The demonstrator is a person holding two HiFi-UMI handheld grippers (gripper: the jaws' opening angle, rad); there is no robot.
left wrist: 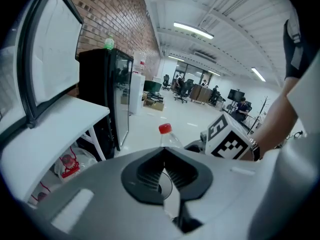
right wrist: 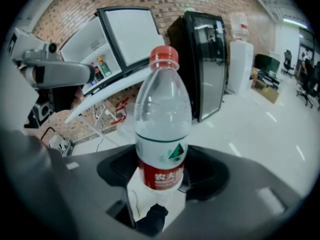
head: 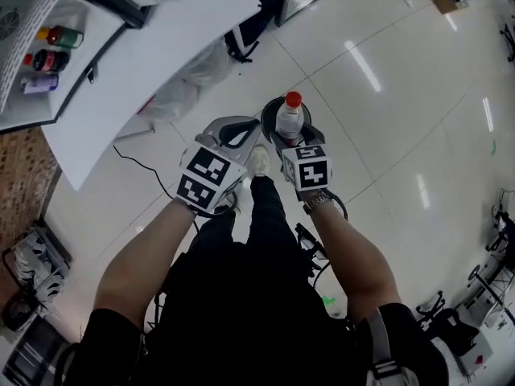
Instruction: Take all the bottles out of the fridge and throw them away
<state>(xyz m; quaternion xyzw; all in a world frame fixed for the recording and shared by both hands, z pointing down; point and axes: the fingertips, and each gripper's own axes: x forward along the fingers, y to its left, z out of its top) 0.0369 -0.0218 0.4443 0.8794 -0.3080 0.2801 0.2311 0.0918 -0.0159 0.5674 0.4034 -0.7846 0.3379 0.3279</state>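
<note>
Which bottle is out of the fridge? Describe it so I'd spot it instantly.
From the open fridge at the head view's upper left, look right to the right gripper. Its jaws clamp a clear water bottle: red cap, red label, unlike the coloured bottles inside the fridge.

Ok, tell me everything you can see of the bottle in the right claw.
The bottle is clear plastic, with a red cap and a white-and-red label bearing a green triangle. The right claw clamps its lower body at the label, cap pointing away from the claw. It is held above the pale floor, outside the fridge.
</note>
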